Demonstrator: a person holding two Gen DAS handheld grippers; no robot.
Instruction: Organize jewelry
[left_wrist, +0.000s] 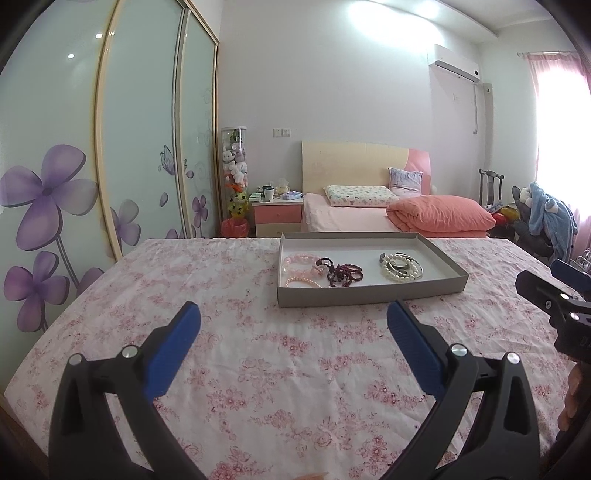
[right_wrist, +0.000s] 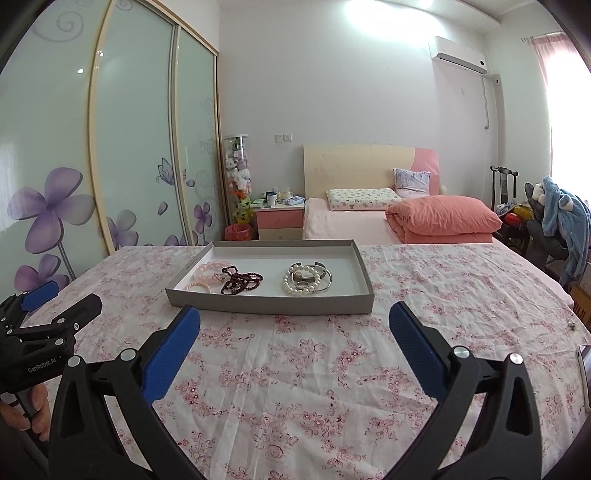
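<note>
On the floral table sits a grey tray of bracelets (both tools, left tool and right tool, spread apart, empty).

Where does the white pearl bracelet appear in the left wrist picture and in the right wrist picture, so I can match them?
Left wrist view: the white pearl bracelet lies in the right part of the grey tray, right of centre in the picture, tangled with silver bangles.
Right wrist view: the same bracelet is near the picture's centre, again in the tray's right part.
Shared landmark: the dark red bead strand to its left.
</note>
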